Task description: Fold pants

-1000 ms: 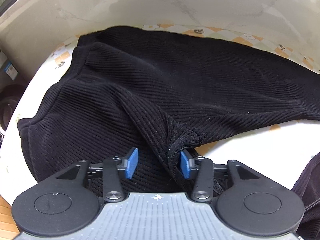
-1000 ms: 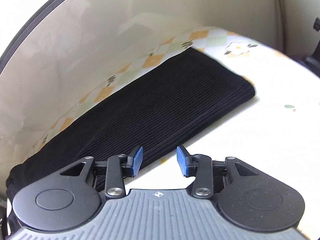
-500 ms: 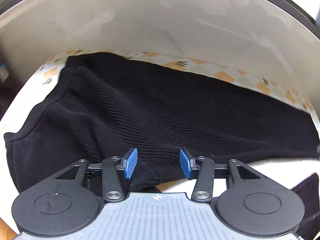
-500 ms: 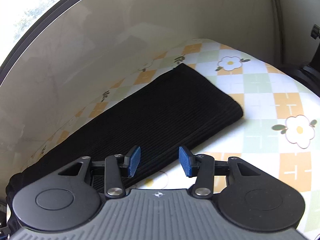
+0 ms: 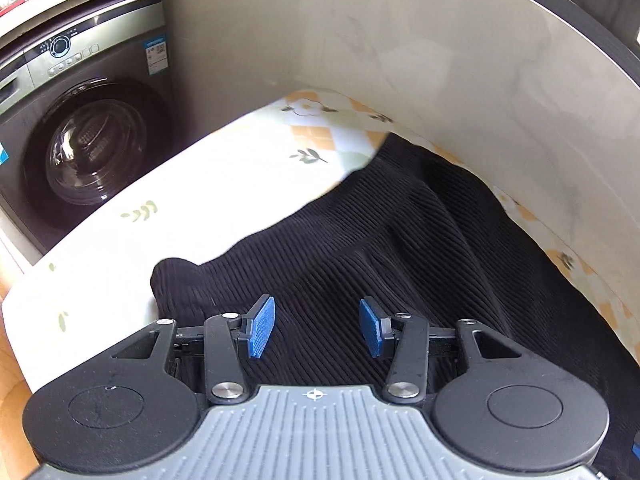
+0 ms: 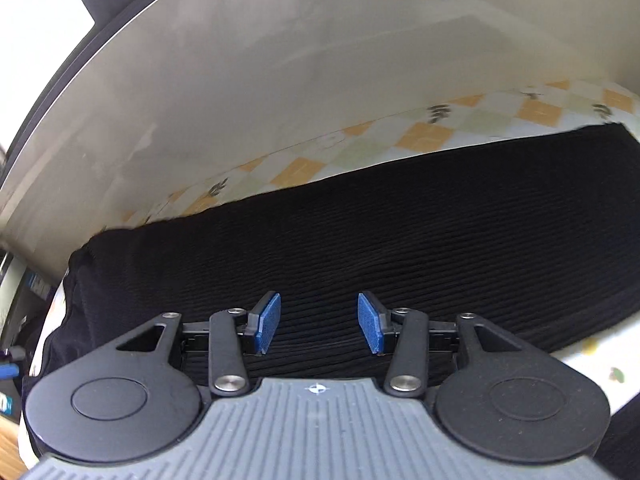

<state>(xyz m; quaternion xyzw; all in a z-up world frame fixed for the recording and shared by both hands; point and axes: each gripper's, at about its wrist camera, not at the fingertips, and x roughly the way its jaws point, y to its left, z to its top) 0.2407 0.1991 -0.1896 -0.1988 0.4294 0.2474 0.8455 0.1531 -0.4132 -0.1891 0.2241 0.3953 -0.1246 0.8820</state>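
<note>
The black ribbed pants (image 5: 400,248) lie on the table with the flower-patterned cloth (image 5: 224,184), along the wall. In the left wrist view their waist end is in front of me, with a corner (image 5: 172,276) near the table's left part. My left gripper (image 5: 316,328) is open and empty above that end. In the right wrist view the pants (image 6: 400,248) stretch across as a long flat band, the legs laid one on the other. My right gripper (image 6: 318,324) is open and empty above the band's near edge.
A grey front-loading washing machine (image 5: 80,144) stands past the table's left end. A pale marble wall (image 5: 440,60) runs behind the table, also in the right wrist view (image 6: 280,100). Bare patterned cloth (image 6: 592,356) shows at the right of the right wrist view.
Both grippers have swung left. The left view now faces the waist end and the washing machine; the right view now looks across the legs' middle instead of the cuff end. Both stayed open.
</note>
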